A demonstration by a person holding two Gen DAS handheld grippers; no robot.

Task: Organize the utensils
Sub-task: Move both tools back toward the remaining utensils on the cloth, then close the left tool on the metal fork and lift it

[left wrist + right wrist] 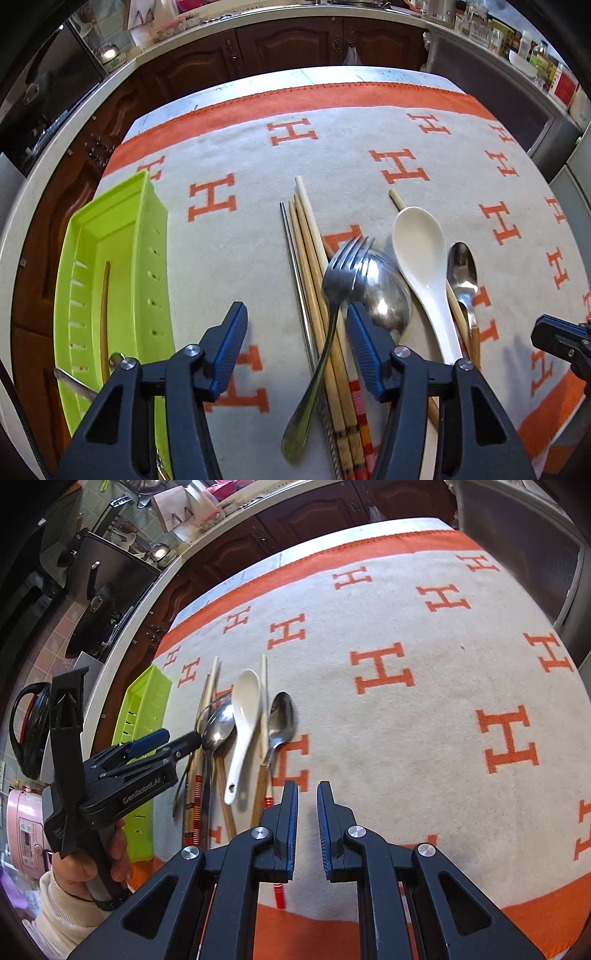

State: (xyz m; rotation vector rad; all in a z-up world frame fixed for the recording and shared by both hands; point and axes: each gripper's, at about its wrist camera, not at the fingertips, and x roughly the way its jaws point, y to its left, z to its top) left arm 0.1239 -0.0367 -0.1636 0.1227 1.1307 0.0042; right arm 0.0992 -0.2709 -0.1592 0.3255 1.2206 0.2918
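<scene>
A pile of utensils lies on the cloth: a steel fork (325, 332), several wooden chopsticks (314, 266), a large steel spoon (384, 288), a white ceramic spoon (424, 258) and a small wooden-handled spoon (463, 273). My left gripper (297, 325) is open, just above the cloth, its fingers either side of the fork and chopsticks. A lime green tray (122, 266) at the left holds a chopstick and a steel utensil. My right gripper (307, 812) hangs above the cloth, open a narrow gap and empty, right of the pile (236, 731).
The table is covered by a grey cloth with orange H letters (384, 672) and an orange border. Dark wood cabinets (280, 48) and a white counter run behind it. A pink appliance (26, 830) stands at the far left.
</scene>
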